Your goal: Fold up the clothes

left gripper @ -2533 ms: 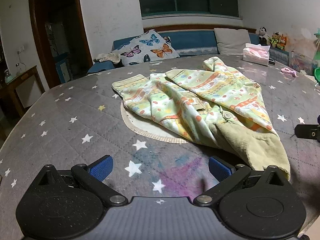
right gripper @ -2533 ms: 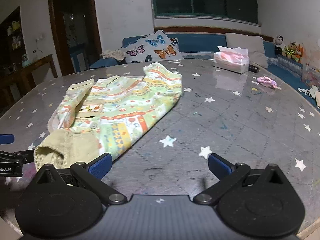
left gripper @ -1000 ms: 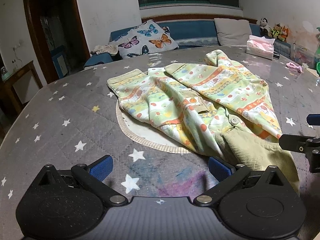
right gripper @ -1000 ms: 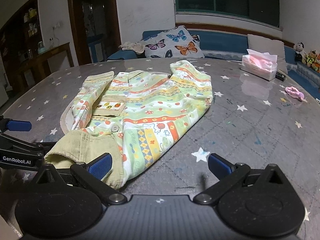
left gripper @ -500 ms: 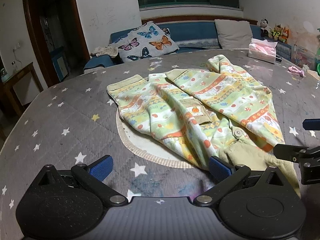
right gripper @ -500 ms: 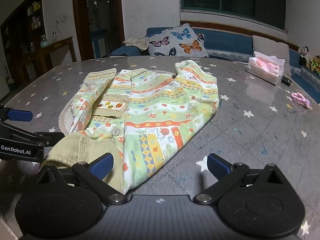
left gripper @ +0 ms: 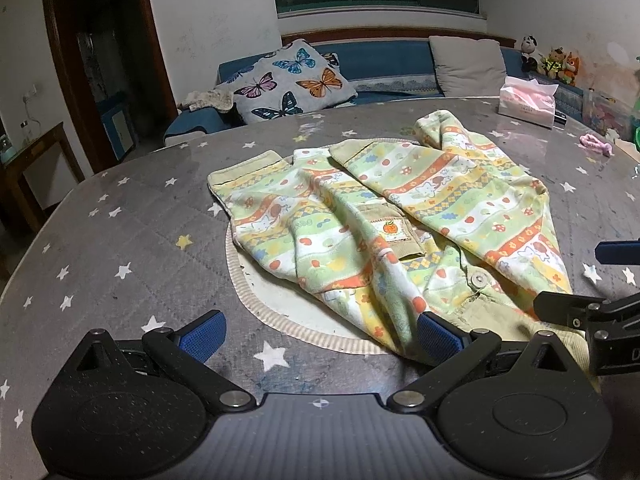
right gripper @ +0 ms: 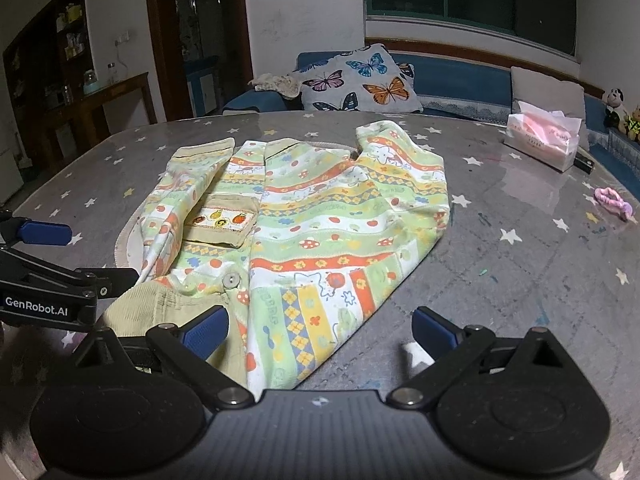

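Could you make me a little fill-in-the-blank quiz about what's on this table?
1. The pillow on the sofa is printed with ____.
2. The grey table cover is dotted with little ____.
3. Both tongs, left and right, have their jaws ____.
4. The jacket's button sits just above its ____ corduroy hem.

Missing words: butterflies; stars; open; tan

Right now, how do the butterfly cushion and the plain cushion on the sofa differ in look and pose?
The butterfly cushion is pale with coloured butterflies printed on it; the plain cushion is grey-beige with no pattern. The butterfly cushion stands tilted like a diamond, one corner up; the plain cushion sits square, with its top edge about level. Both lean against the back of the blue sofa behind the table.
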